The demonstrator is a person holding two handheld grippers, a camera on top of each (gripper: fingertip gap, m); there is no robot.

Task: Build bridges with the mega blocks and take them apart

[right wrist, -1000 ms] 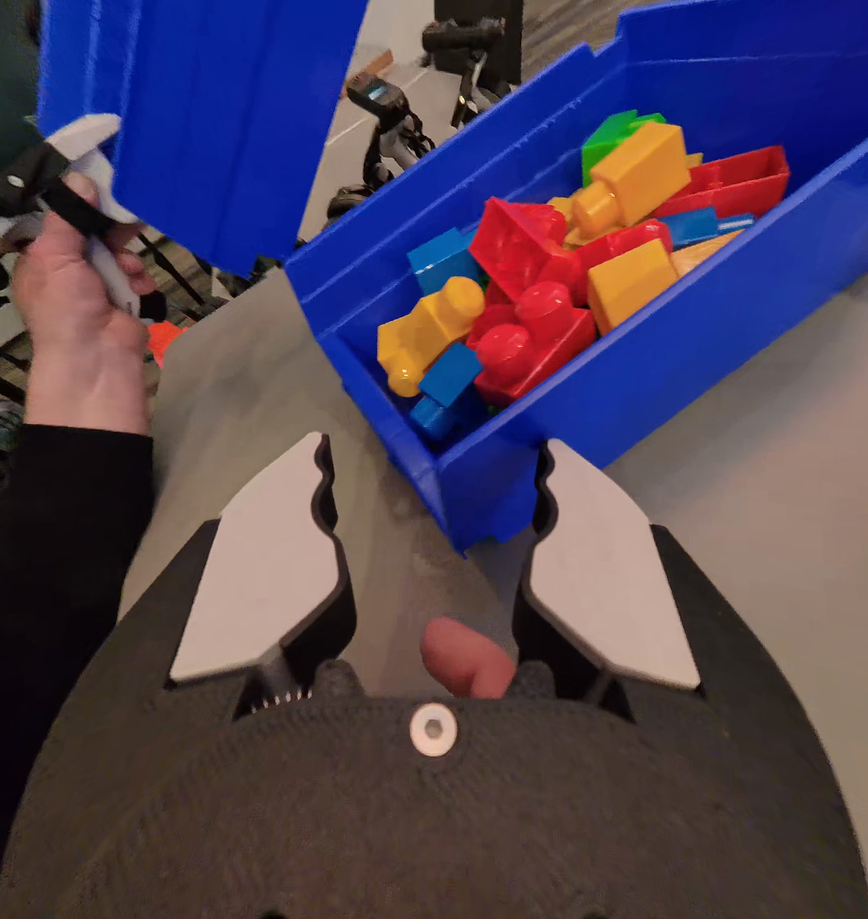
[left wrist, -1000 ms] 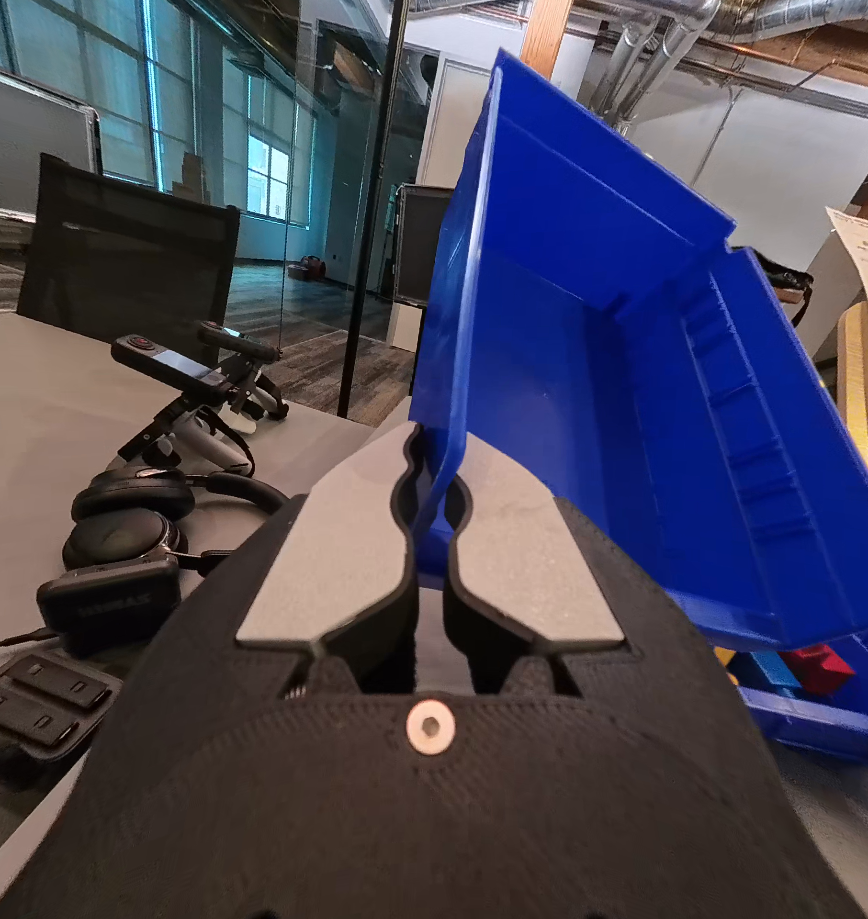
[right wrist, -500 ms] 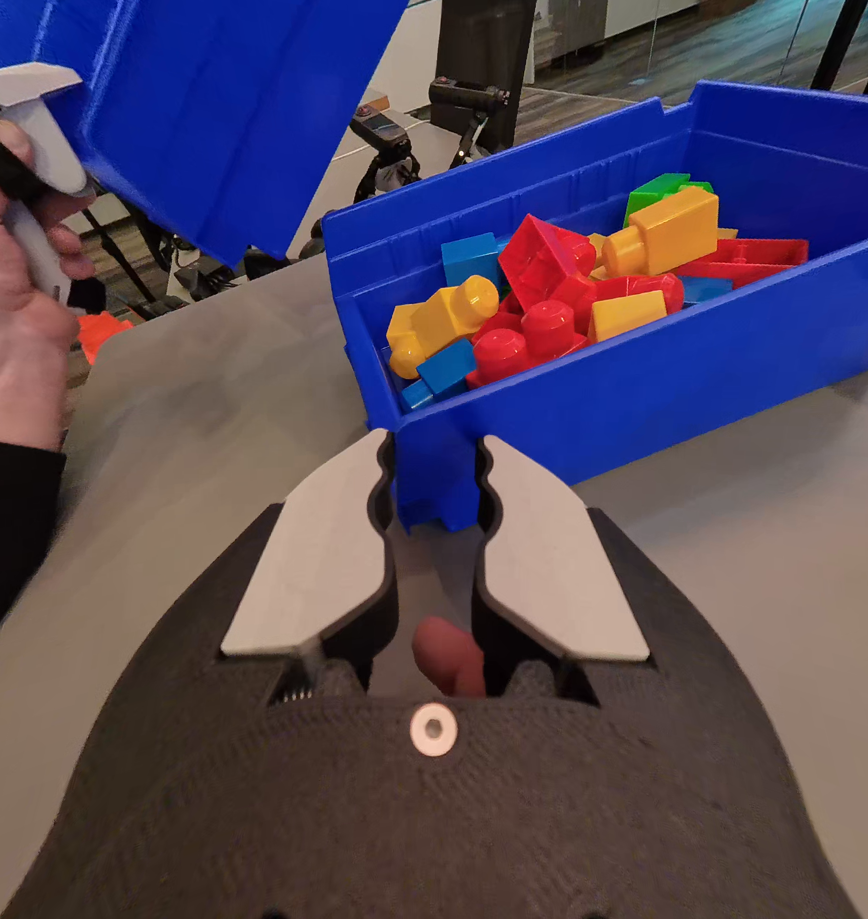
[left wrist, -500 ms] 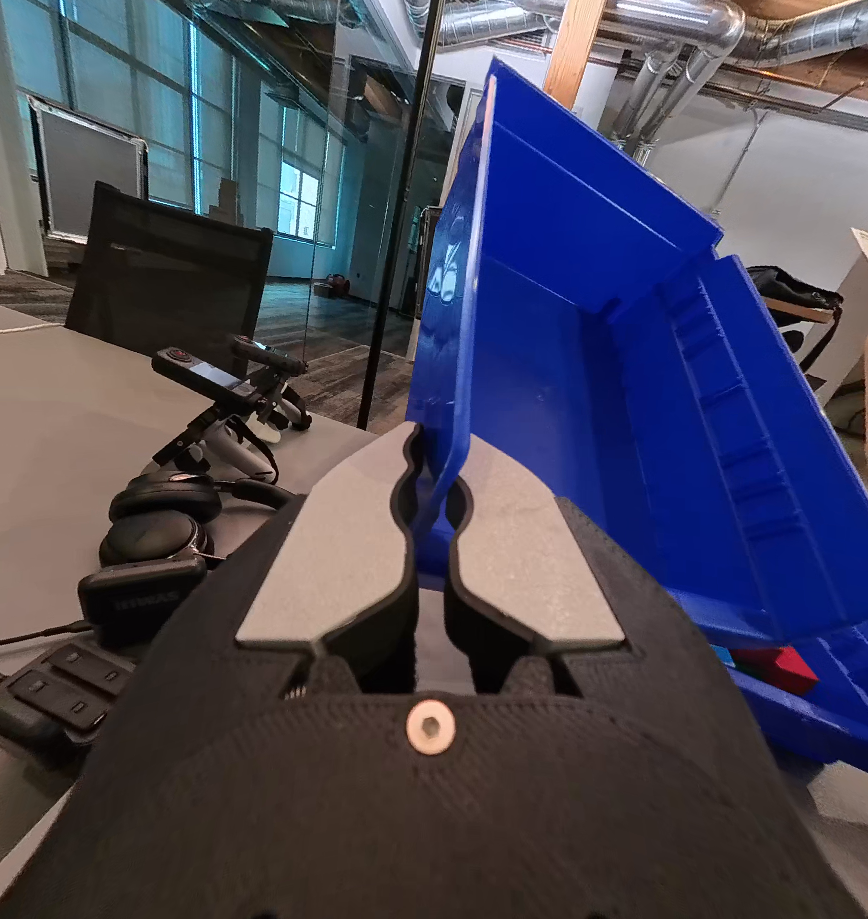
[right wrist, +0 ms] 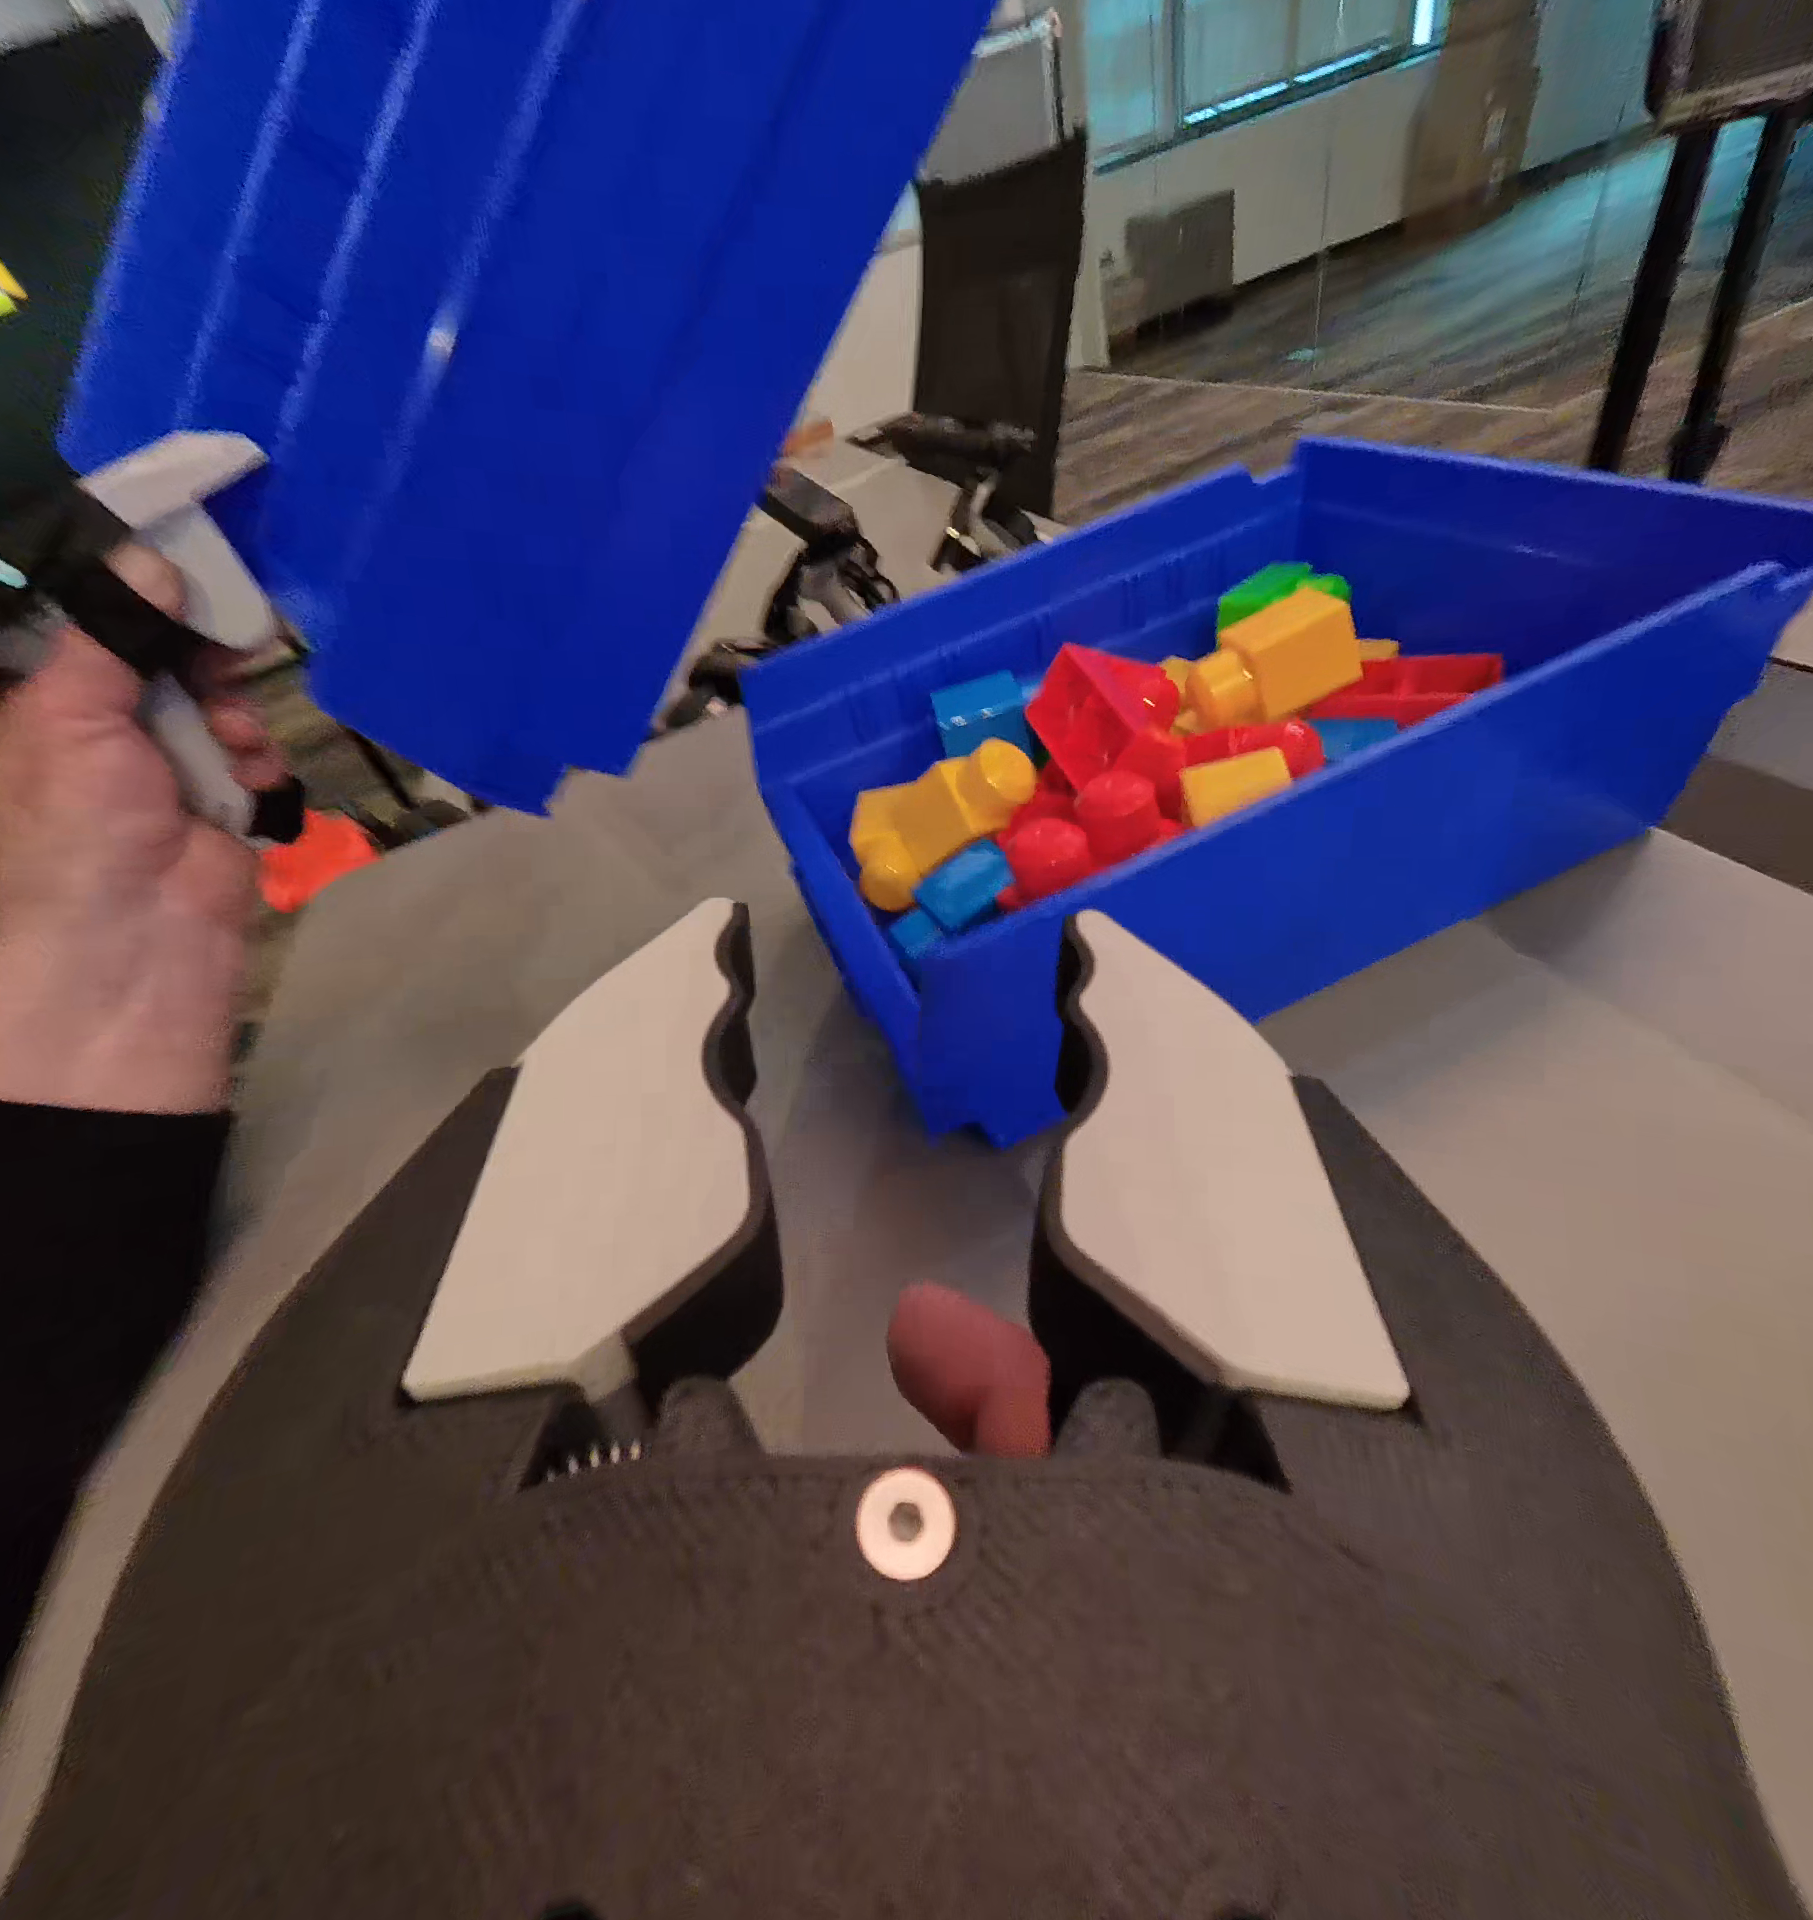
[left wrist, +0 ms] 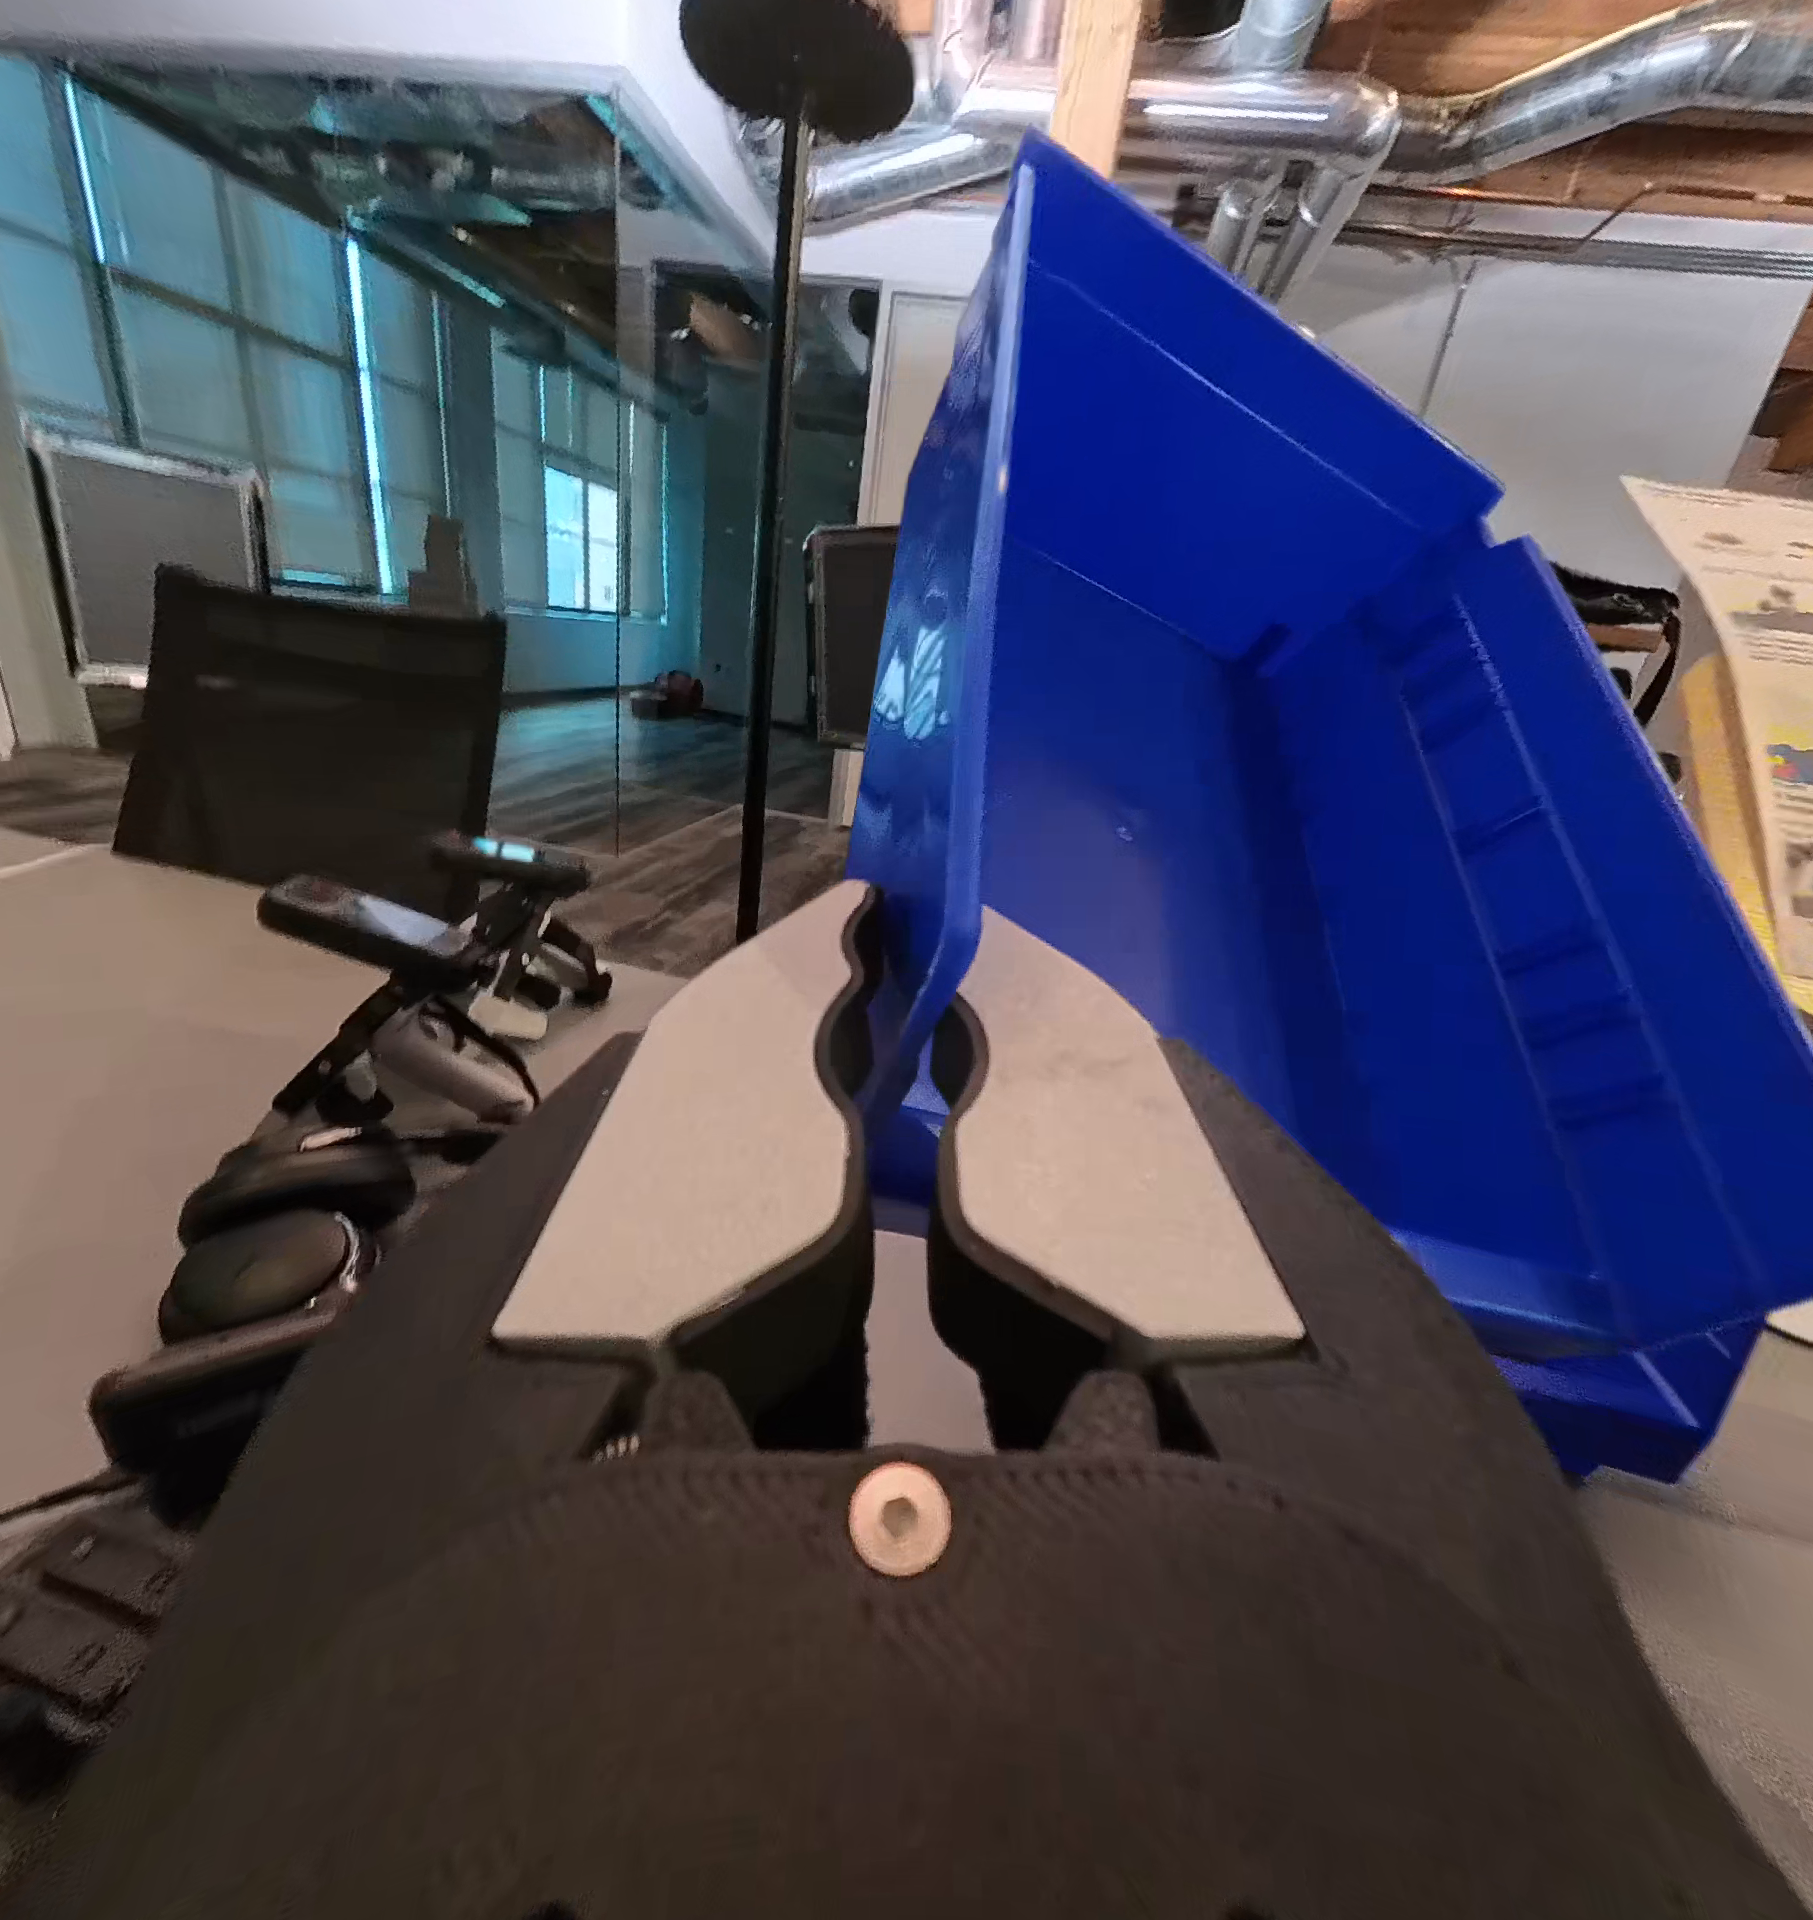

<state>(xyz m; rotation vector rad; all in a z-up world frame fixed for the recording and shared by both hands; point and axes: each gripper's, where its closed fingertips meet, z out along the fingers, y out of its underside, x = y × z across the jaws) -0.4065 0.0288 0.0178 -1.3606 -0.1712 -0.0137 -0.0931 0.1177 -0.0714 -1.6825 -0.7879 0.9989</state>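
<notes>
The left tongs [left wrist: 907, 997] are clamped on the thin side wall of an empty blue bin [left wrist: 1245, 831], one pale pad [left wrist: 736, 1091] on each face of the wall near its rim. This bin is smooth, glossy moulded plastic, rectangular, with stepped ribs moulded along one inner wall. It is held up off the grey tabletop [left wrist: 71, 1018] and tilted, its open side turned toward 3 o'clock in the left wrist view. In the right wrist view it hangs at 11 o'clock, showing its ribbed underside, with a hand [right wrist: 91, 883] gripping the left tool below it.

The right tongs [right wrist: 902, 966] stand apart, clamped on nothing. The near corner of a second blue bin [right wrist: 1401, 883] sits in the gap, close against the right pad [right wrist: 1162, 1091], well clear of the left pad. This bin rests on the matte tabletop at 1 o'clock from the tongs.

The mega blocks [right wrist: 1120, 769] lie heaped inside the second bin: chunky, shiny plastic pieces in red, yellow, blue and green, boxy with round studs. They lie past the fingertips, at 12 to 1 o'clock.

Black headphones [left wrist: 278, 1226] and small camera devices on stands [left wrist: 403, 935] lie on the tabletop at 9 o'clock from the left tongs.
</notes>
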